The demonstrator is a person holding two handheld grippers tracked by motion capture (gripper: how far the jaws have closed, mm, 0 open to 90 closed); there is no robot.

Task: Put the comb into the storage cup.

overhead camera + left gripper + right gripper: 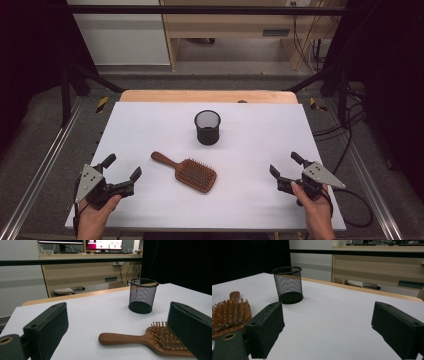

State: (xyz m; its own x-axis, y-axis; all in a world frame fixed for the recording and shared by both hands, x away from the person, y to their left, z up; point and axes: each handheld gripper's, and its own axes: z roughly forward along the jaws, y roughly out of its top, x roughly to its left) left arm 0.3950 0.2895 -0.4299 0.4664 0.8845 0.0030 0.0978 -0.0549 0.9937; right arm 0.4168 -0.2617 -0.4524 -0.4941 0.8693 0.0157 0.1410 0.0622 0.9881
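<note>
A wooden paddle hairbrush [186, 172] lies bristles up near the middle of the white table, its handle pointing back and left. Behind it stands an upright black mesh cup [207, 127]. My left gripper [122, 167] rests at the front left, jaws wide open and empty, left of the brush handle. In the left gripper view the hairbrush [140, 340] lies just ahead between the jaws, with the mesh cup [143, 295] farther off. My right gripper [285, 163] sits open at the front right, well clear of the brush. The right gripper view has the cup [287, 285] and brush [229, 313] to its left.
The white table top [150, 120] ends in a wooden strip [208, 96] at the back. Metal rails [35, 175] run along both sides. Cables [350, 130] lie on the floor to the right. Desks and monitors stand beyond the table.
</note>
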